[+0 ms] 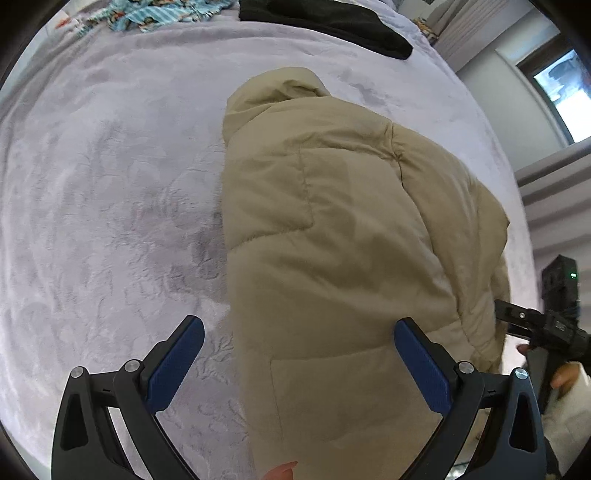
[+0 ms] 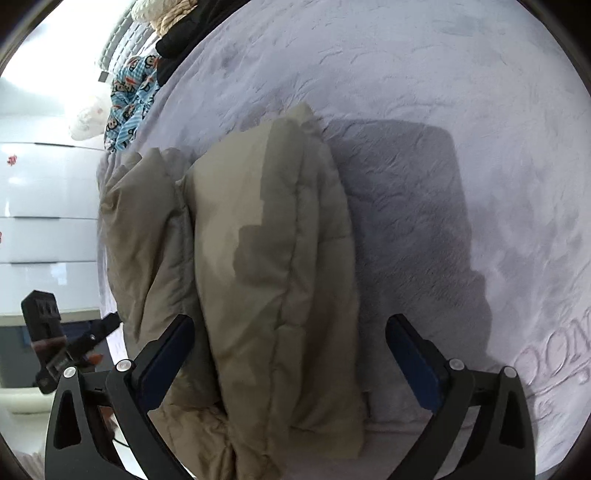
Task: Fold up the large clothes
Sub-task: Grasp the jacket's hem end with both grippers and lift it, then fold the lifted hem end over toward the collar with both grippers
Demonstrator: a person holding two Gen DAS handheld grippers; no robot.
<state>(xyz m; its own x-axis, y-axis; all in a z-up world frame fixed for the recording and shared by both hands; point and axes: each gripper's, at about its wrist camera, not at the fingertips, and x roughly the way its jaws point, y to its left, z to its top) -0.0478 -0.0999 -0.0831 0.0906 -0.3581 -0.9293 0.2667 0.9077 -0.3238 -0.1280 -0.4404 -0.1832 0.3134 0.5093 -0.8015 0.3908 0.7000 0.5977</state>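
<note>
A beige puffer jacket (image 1: 343, 236) with a hood lies folded lengthwise on a pale lavender blanket (image 1: 110, 203). My left gripper (image 1: 299, 328) is open and hovers above the jacket's near left edge. My right gripper (image 2: 290, 326) is open above the jacket's folded sleeve side (image 2: 280, 258), holding nothing. The right gripper also shows in the left wrist view (image 1: 535, 325) at the jacket's right edge. The left gripper shows in the right wrist view (image 2: 74, 343) at the far left.
A black garment (image 1: 332, 22) and a blue patterned cloth (image 1: 162, 11) lie at the far end of the bed. A window (image 1: 561, 88) is at the right. White drawers (image 2: 44, 221) stand beyond the bed edge.
</note>
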